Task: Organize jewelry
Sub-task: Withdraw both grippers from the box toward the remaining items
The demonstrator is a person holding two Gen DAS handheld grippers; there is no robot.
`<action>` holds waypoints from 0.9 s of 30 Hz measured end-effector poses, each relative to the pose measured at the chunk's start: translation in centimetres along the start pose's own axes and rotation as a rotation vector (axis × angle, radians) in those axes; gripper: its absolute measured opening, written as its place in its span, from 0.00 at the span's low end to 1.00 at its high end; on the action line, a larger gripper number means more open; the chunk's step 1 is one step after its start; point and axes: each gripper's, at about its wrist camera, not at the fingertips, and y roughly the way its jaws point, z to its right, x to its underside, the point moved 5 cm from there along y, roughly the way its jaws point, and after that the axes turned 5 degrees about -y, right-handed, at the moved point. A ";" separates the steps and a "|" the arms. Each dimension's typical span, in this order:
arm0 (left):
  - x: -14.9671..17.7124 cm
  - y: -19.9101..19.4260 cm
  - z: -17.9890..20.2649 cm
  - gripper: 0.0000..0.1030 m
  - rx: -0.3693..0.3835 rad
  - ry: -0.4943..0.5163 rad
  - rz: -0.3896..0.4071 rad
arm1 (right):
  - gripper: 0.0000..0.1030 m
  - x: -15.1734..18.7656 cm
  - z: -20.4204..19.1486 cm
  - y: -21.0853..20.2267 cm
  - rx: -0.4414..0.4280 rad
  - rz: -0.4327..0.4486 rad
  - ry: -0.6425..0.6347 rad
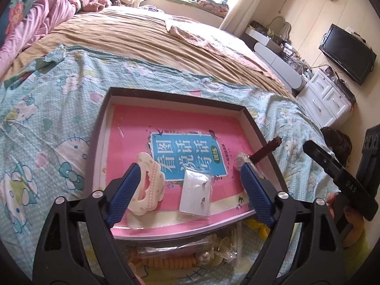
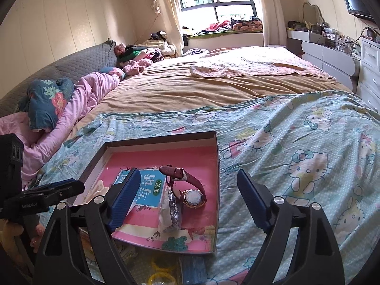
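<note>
A shallow dark-rimmed tray (image 1: 180,95) lies on the bed with a pink book as its floor. On the book rest a cream hair claw (image 1: 152,185), a bagged white earring card (image 1: 196,193) and a small bagged piece (image 1: 241,160). My left gripper (image 1: 190,167) hangs open above the tray's near edge, holding nothing. In the right wrist view a watch with a maroon strap (image 2: 190,190) and a bagged dark trinket (image 2: 173,209) lie in the tray (image 2: 217,156). My right gripper (image 2: 188,173) is open above them, its pads touching nothing.
Loose pieces lie on the cartoon-print sheet in front of the tray: an orange spiral hair tie (image 1: 171,262), pearl items in a clear bag, yellow rings (image 2: 161,273) and a blue object (image 2: 192,270). White drawers (image 1: 325,95) and a television stand to the right.
</note>
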 end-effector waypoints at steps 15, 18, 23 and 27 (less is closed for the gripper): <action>-1.0 -4.0 -0.8 0.90 -0.019 -0.030 0.072 | 0.85 -0.2 -0.4 -3.9 -0.026 0.049 0.000; -1.0 -4.8 -0.9 0.90 -0.023 -0.031 0.085 | 0.85 -0.2 -0.8 -4.5 -0.036 0.057 -0.005; -0.9 -6.0 -0.9 0.90 -0.027 -0.025 0.102 | 0.86 -0.3 -1.5 -5.5 -0.053 0.066 -0.010; -0.7 -6.9 -0.7 0.90 -0.037 -0.013 0.117 | 0.89 -0.3 -2.1 -6.5 -0.065 0.079 -0.018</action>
